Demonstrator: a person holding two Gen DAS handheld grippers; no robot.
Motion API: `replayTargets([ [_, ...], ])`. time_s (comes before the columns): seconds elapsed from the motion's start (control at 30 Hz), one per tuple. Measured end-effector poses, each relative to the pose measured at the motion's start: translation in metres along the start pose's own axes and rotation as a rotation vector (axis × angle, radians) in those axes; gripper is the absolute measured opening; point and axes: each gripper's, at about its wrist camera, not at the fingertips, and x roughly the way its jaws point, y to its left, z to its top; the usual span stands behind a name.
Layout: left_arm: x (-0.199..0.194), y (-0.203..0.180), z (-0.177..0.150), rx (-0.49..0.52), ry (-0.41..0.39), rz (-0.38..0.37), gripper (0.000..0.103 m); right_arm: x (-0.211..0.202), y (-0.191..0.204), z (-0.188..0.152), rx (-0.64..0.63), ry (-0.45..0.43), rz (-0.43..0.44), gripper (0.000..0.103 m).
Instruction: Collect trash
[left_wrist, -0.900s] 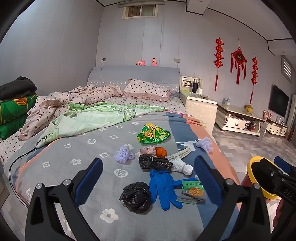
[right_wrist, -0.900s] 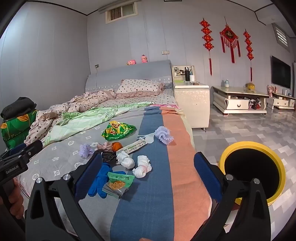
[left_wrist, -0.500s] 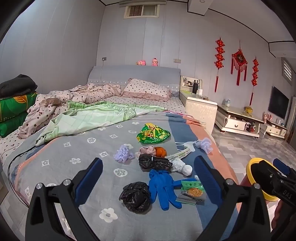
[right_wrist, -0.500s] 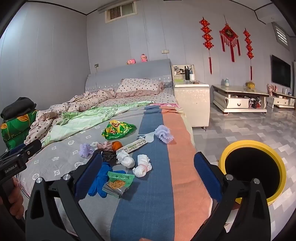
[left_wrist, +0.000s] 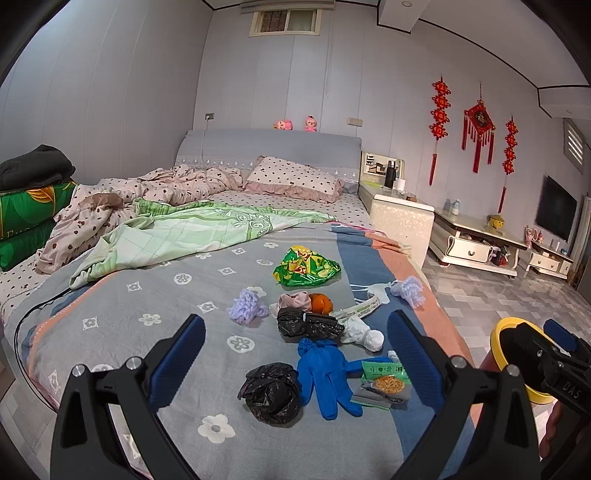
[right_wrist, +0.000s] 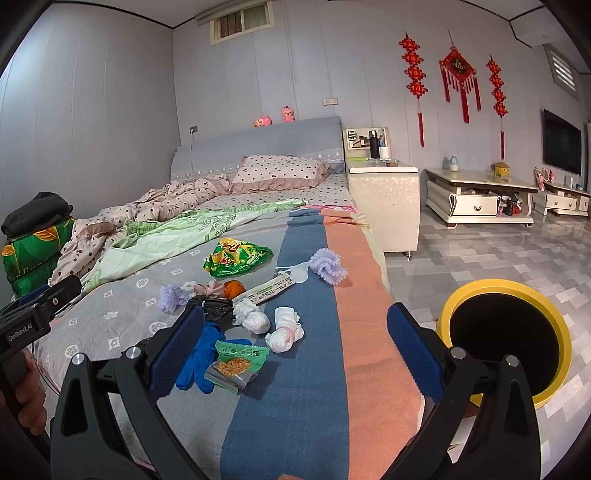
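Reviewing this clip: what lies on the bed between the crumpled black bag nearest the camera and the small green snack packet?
A blue rubber glove lies between the black bag and the green snack packet, fingers toward the camera; the left wrist view shows it best.

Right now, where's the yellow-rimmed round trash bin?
The yellow-rimmed round trash bin stands on the tiled floor beside the bed's orange-striped edge, low right in the right wrist view, behind the open right gripper.

Polka-dot pillow (left_wrist: 293, 177), bedside cabinet (right_wrist: 384, 199).

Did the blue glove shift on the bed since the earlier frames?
No. The blue glove still lies between the nearest black bag and the green snack packet.
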Motion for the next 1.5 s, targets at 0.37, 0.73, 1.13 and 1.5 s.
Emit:
replayTargets([
  [0.37, -0.0001, 0.0011, 0.0003, -0.003, 0.000, -0.001, 0.095, 0.0002, 0.0005, 0.0006, 0.000, 0.003, 0.000, 0.095],
  [0.73, 0.0000, 0.0019, -0.0002, -0.006, 0.000, -0.003, 0.095, 0.0008, 0.0001, 0.0008, 0.001, 0.005, 0.000, 0.095],
  [1.13, -0.0012, 0.0015, -0.0002, -0.007, 0.001, -0.002, 0.095, 0.0025, -0.0003, -0.0022, 0.002, 0.008, 0.000, 0.095],
  [1.5, -0.0011, 0.0016, 0.0000, -0.008, 0.002, -0.003, 0.095, 0.0029, -0.0007, -0.0015, 0.003, 0.009, 0.000, 0.095],
])
